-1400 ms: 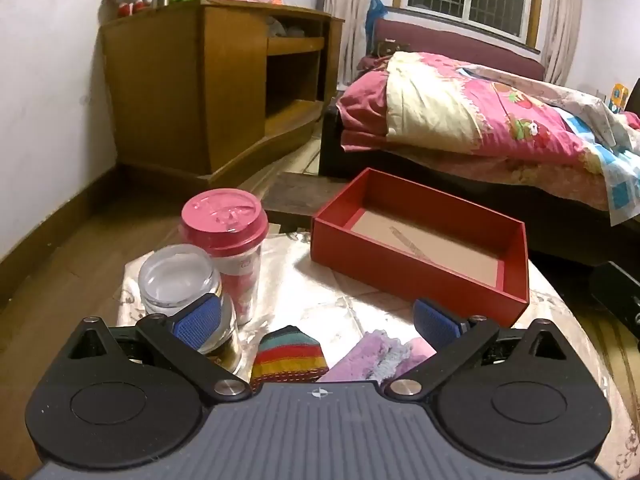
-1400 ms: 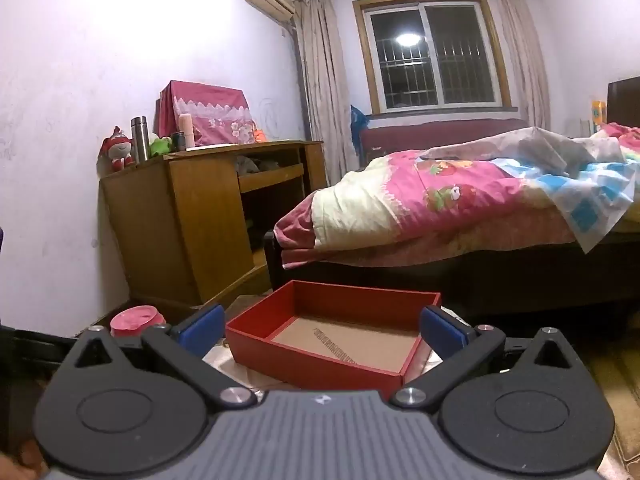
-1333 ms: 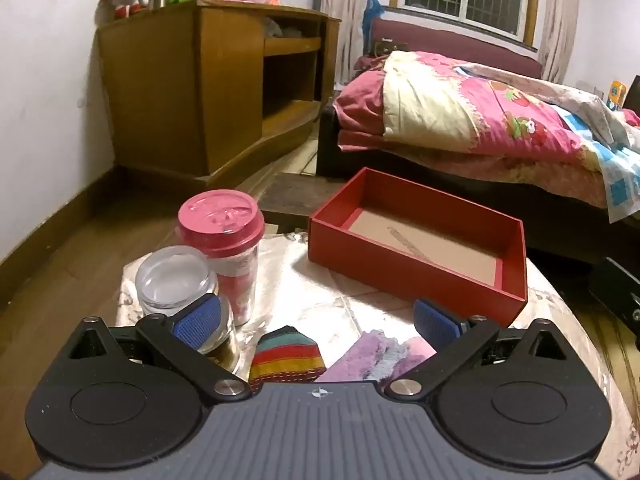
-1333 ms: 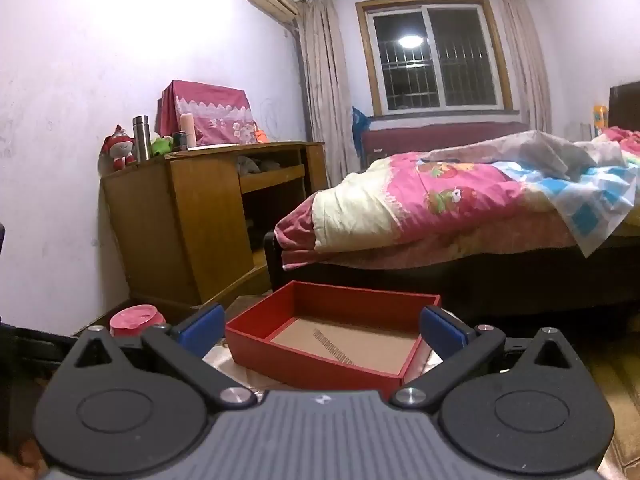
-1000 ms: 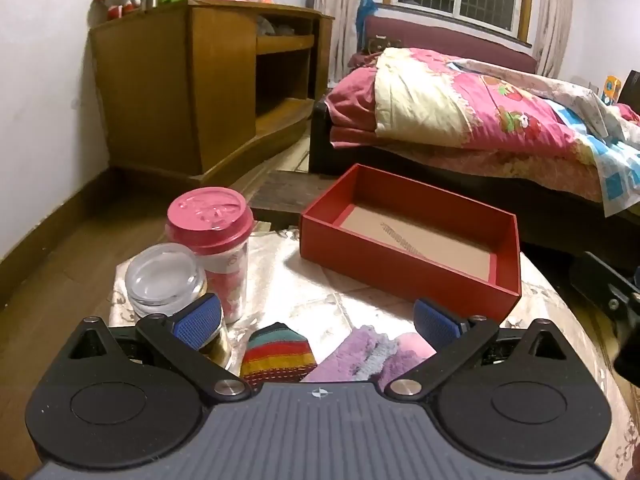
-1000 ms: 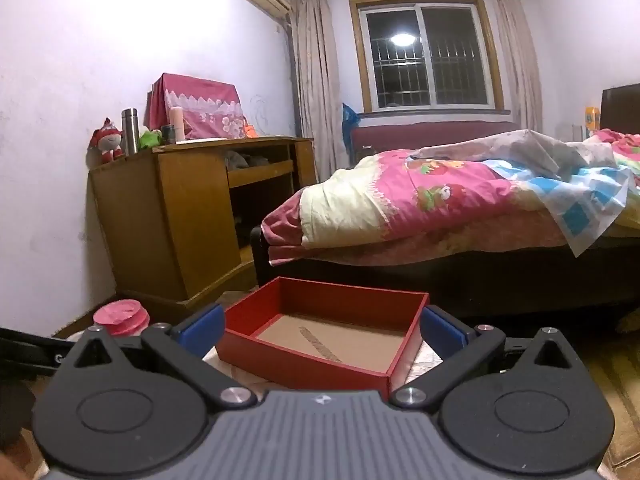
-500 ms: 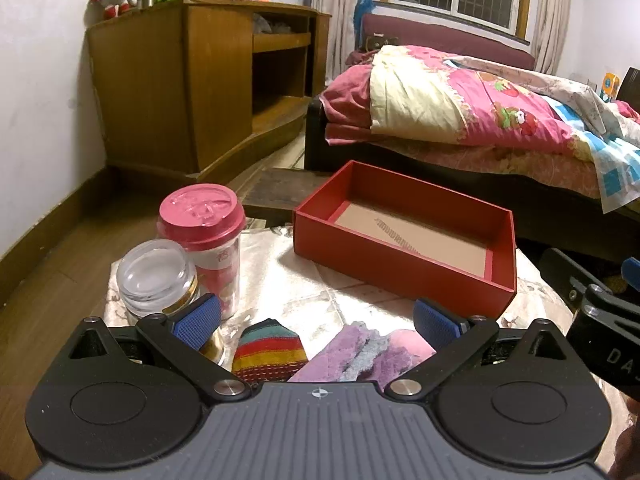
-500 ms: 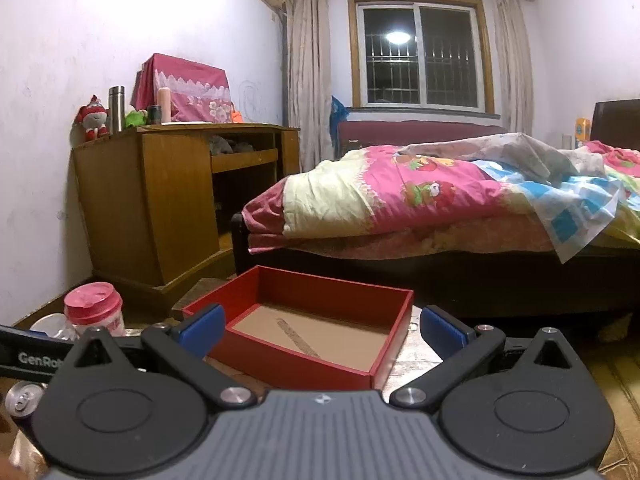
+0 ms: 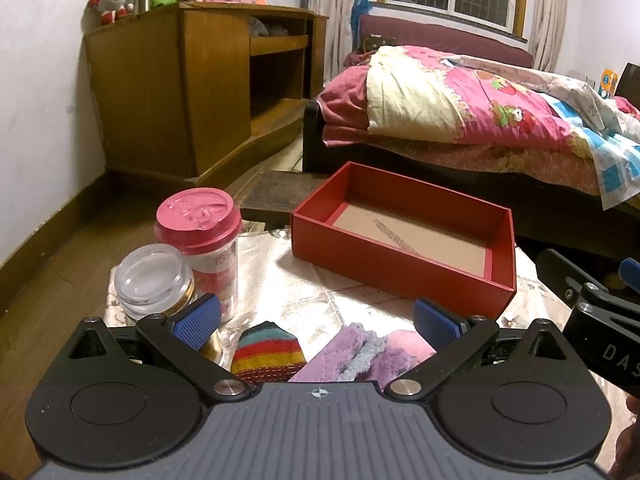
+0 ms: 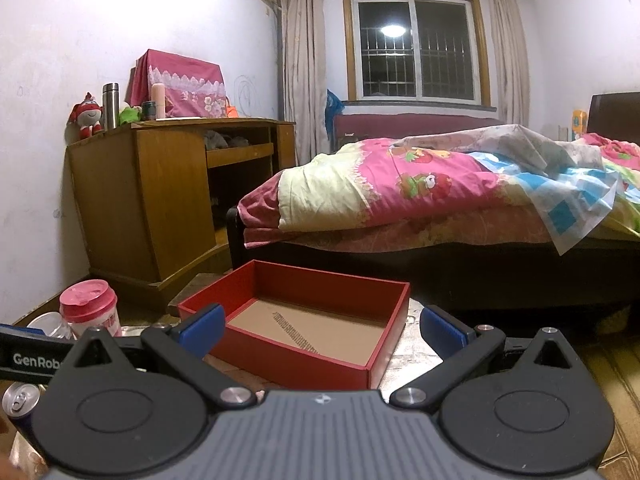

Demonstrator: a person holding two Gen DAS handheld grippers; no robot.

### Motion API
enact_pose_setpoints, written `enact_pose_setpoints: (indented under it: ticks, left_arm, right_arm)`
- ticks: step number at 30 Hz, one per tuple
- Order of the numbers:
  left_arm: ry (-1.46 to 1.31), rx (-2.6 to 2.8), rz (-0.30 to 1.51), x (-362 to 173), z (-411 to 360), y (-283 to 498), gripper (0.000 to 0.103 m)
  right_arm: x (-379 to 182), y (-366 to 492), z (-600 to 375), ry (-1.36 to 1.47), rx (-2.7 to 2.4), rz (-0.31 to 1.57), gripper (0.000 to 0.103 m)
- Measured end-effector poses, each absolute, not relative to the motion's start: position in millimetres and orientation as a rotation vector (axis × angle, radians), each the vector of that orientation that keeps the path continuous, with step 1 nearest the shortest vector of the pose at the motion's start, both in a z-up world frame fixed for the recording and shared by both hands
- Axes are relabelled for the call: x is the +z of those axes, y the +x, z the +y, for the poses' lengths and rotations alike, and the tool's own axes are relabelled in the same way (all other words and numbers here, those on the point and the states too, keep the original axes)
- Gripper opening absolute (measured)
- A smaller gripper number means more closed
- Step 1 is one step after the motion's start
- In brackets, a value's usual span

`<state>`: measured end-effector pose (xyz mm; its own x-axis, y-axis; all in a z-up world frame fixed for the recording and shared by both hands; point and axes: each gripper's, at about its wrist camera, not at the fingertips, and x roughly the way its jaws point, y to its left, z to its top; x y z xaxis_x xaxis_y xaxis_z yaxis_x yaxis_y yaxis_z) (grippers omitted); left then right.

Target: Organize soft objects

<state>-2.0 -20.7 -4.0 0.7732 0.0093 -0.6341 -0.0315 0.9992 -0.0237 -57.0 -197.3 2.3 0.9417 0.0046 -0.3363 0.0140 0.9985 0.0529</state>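
Observation:
A rainbow-striped sock and a fuzzy purple-and-pink sock lie on the small table's near edge, just below my open, empty left gripper. An empty red box with a cardboard floor stands behind them; it also shows in the right wrist view. My right gripper is open and empty, hovering in front of the box. Its body shows at the right edge of the left wrist view.
A pink-lidded cup and a glass jar stand on the table's left side. A drink can sits low at left. A wooden cabinet and a bed stand behind. The table has a shiny cloth.
Both grippers have shifted right and a little back. The right gripper has come into the left wrist view at the right edge. The socks and box have not moved.

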Motion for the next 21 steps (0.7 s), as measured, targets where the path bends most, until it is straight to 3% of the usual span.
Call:
enact_pose_setpoints:
  ticks: [21]
  left_arm:
    - [-0.024, 0.030, 0.681, -4.6, -20.5, -1.6, 0.097]
  right_arm:
    - [-0.6, -57.4, -197.3, 0.053, -0.017, 0.340, 0.081]
